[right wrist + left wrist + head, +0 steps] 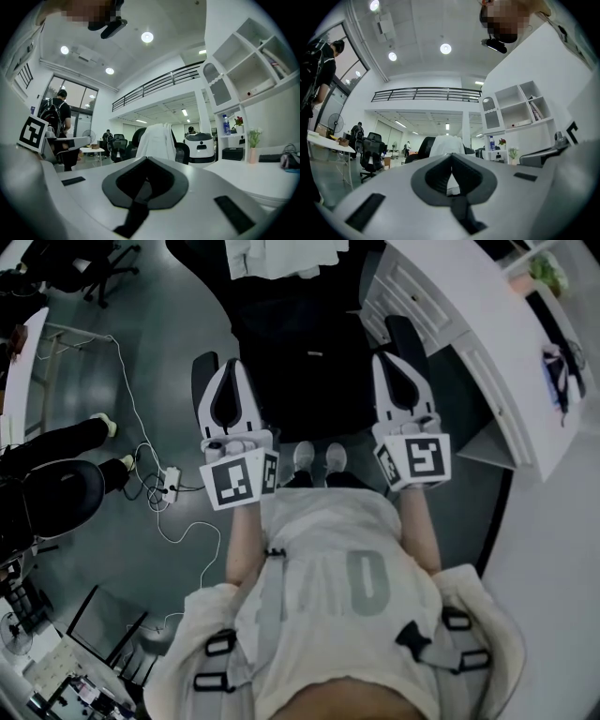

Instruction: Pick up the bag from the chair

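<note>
Below the head camera, the left gripper point(229, 369) and right gripper point(395, 360), two in smooth white plastic, point level with their jaws clenched on nothing. Each carries one marker cube. Just beyond stands one black chair point(281, 413) with two padded armrests. The bag point(309, 354) on its seat is black on black, so its outline is hard to separate. A white cloth point(281, 254), cut off by the frame, drapes the backrest.

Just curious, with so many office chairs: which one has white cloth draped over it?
The nearest black chair, straight ahead: white cloth hangs over its backrest. The other chairs behind show none.
</note>
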A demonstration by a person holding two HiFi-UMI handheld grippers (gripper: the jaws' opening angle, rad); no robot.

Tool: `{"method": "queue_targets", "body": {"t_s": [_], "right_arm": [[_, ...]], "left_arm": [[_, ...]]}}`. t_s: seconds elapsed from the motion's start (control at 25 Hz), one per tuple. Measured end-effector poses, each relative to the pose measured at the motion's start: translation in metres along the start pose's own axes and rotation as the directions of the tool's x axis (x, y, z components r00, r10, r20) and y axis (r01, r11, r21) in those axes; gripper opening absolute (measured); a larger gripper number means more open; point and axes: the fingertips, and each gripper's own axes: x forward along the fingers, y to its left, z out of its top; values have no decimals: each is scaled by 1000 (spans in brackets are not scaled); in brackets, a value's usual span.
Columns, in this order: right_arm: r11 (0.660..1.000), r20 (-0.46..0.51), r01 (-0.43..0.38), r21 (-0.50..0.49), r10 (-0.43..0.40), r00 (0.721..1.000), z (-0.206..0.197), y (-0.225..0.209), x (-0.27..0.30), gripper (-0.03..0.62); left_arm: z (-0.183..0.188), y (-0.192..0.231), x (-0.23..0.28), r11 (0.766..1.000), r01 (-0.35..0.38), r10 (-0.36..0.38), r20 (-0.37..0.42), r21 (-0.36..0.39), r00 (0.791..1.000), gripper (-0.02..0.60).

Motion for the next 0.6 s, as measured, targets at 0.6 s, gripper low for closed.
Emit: {"method": "queue_targets", "body": {"t_s": [0.6], "right_arm": [[998, 0, -19, 57, 19, 1000, 1, -1, 7, 38]], "left_arm": [[-5, 2, 13, 996, 91, -91, -14, 15, 996, 127]]}}
